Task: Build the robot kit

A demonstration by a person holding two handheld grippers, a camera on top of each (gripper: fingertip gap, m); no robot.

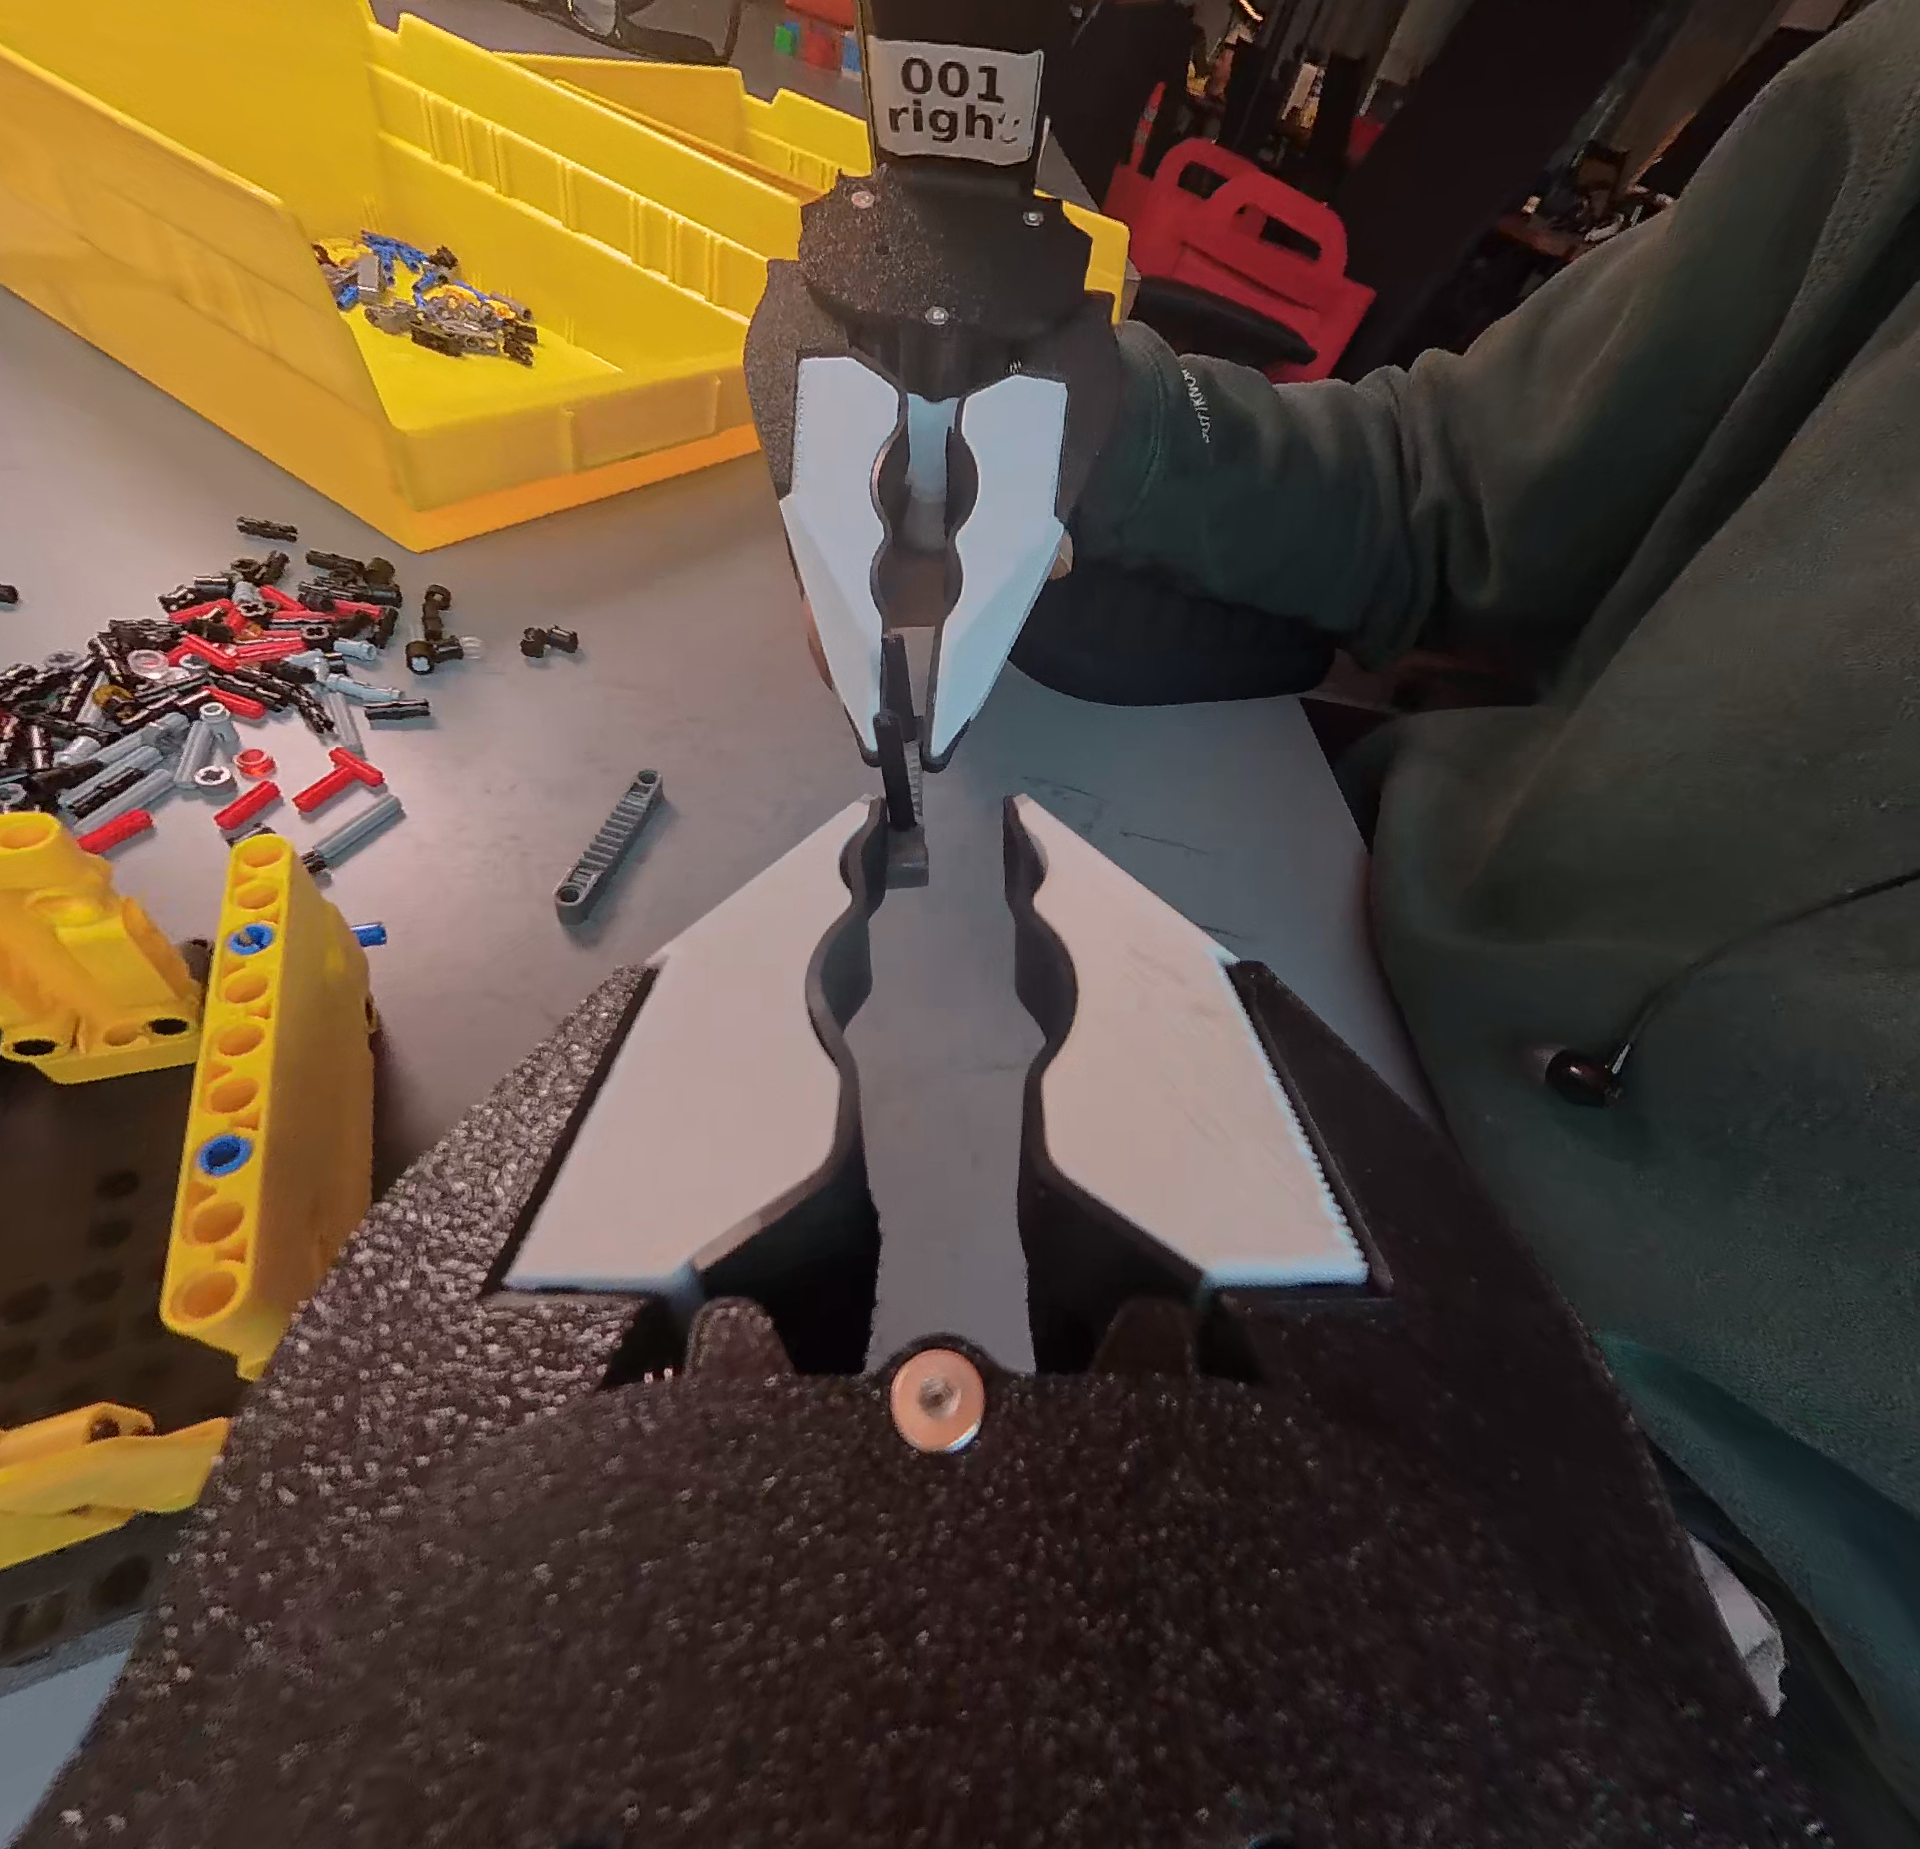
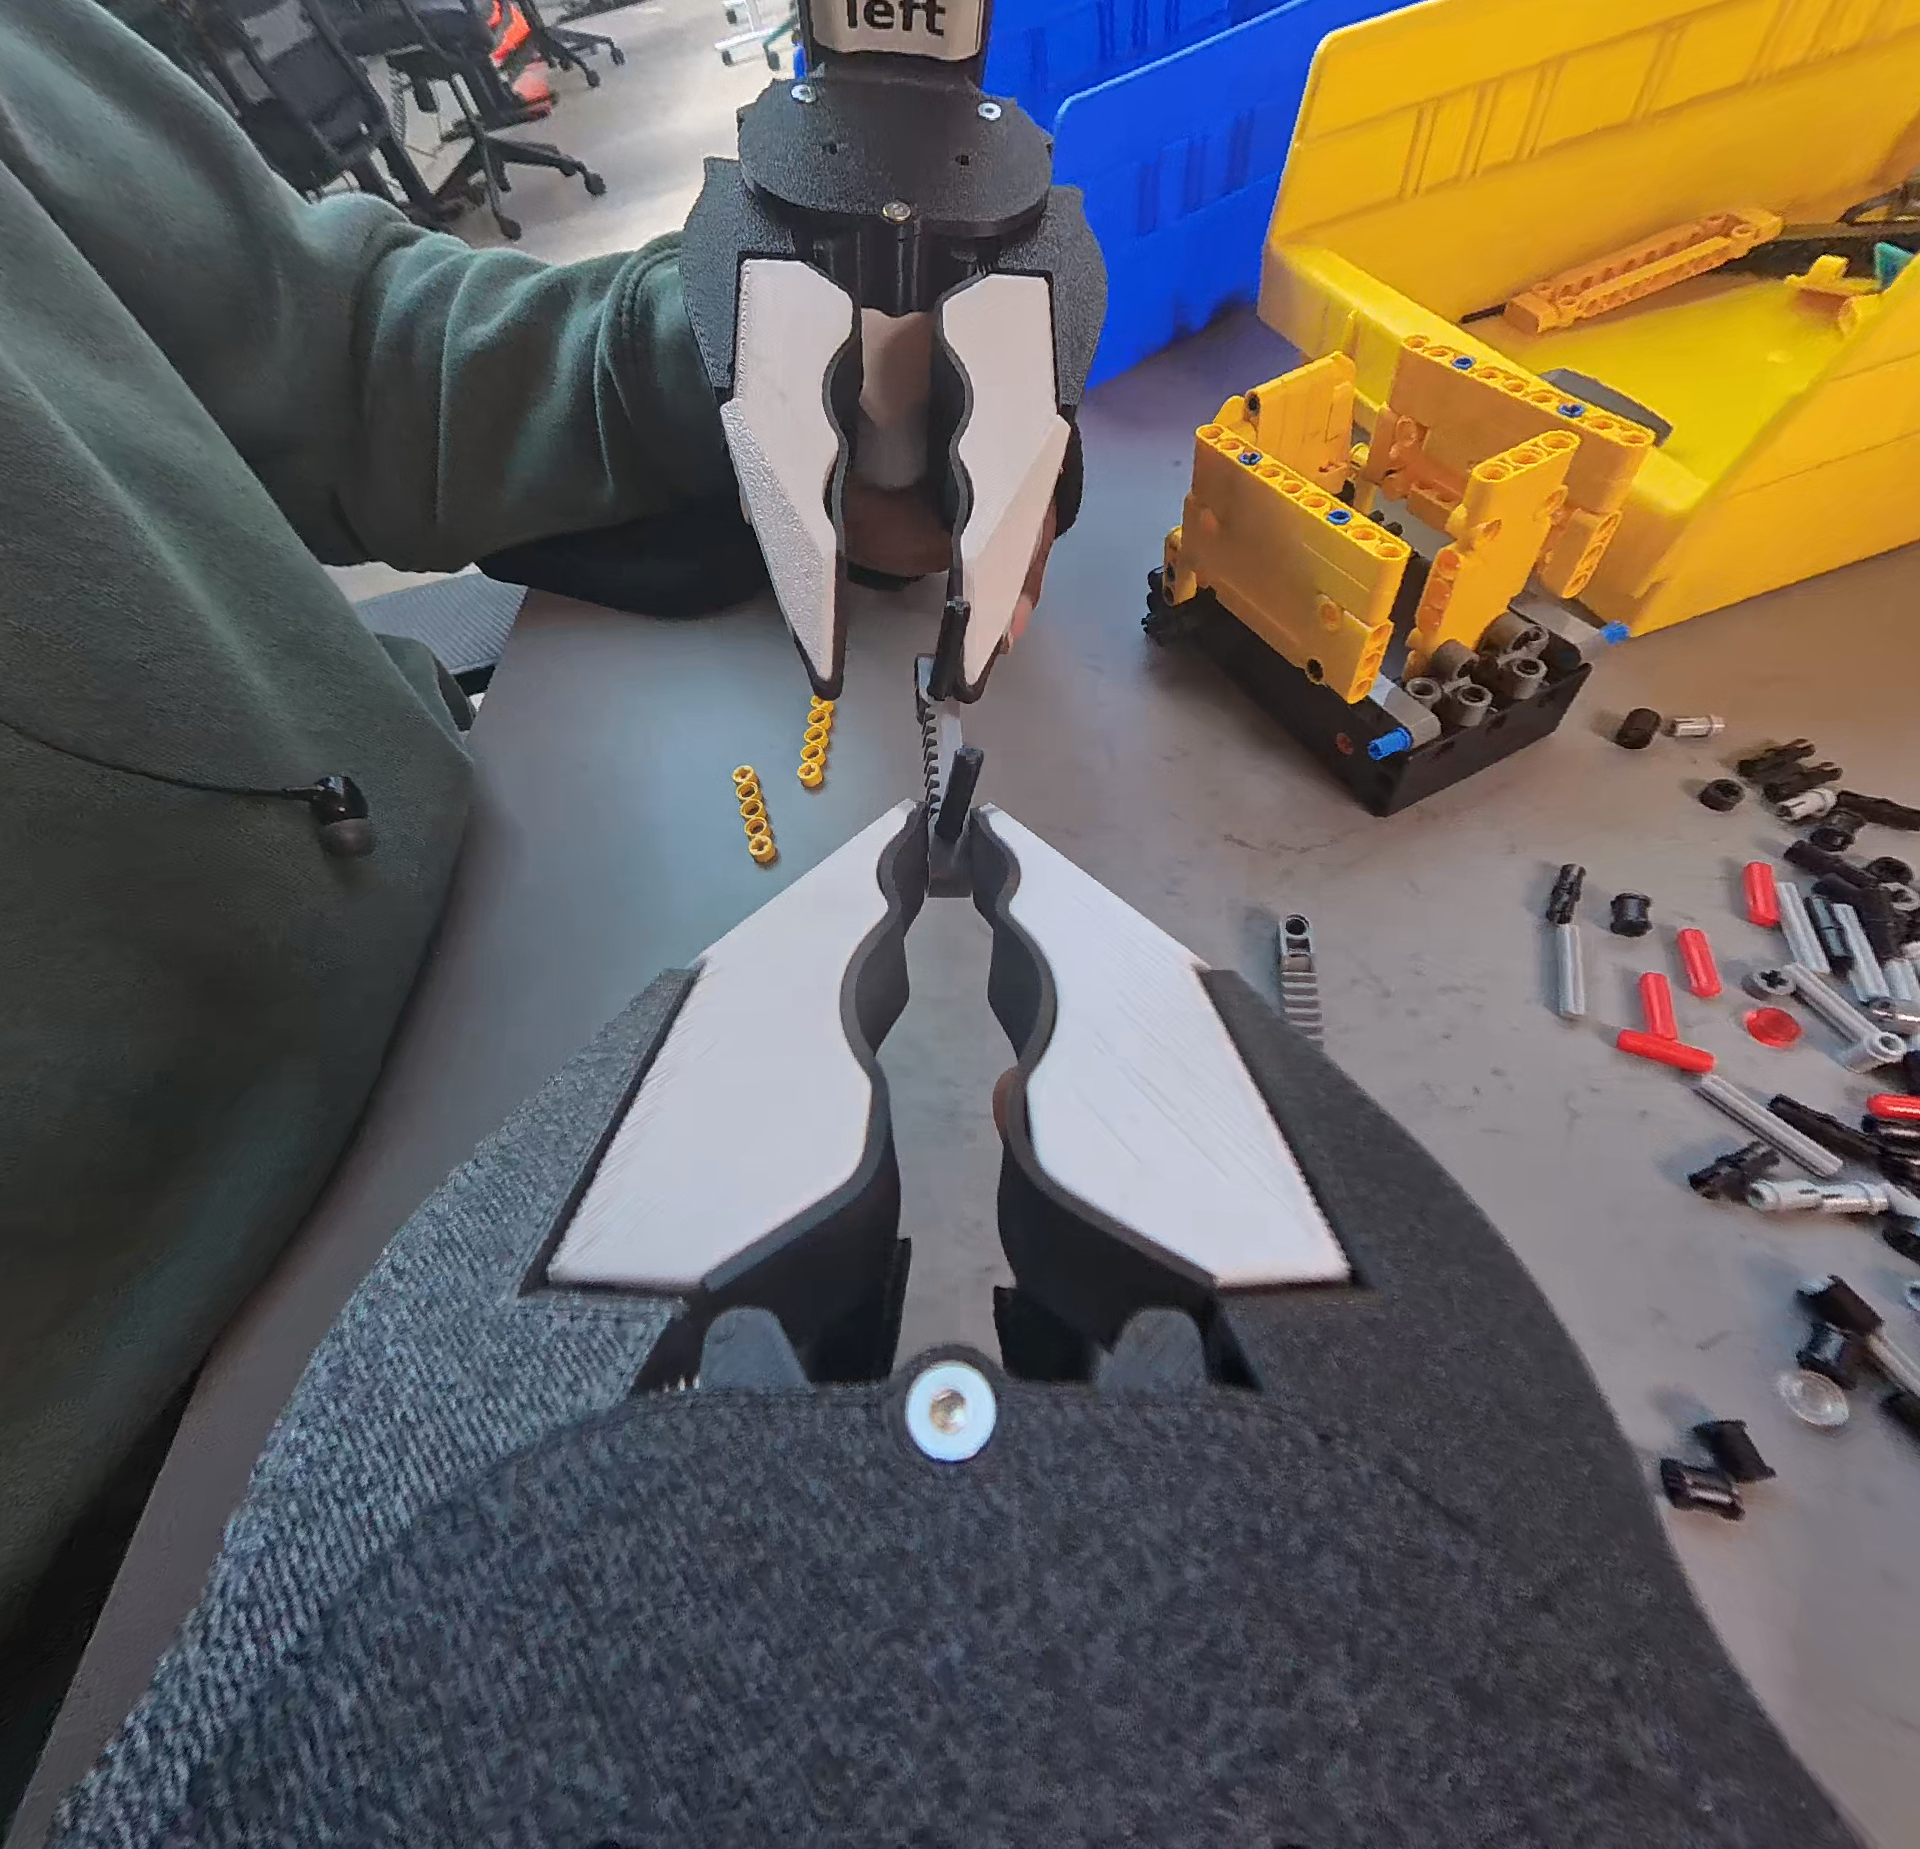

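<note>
My right gripper is shut on one end of a grey toothed rack that has black pins stuck in it. It holds the rack above the grey table. My left gripper faces it tip to tip and is open. The rack's far end sits between the left fingers, against the inner side of one finger. In the left wrist view the right gripper points toward me with the rack in its tips. In the right wrist view the left gripper stands open around the rack's end.
A second grey rack lies on the table beside a pile of small black, red and grey parts. A yellow and black brick model stands near yellow bins and blue bins. Two short yellow beams lie near a person's green sleeve. My left and right fingertips are right by each other.
</note>
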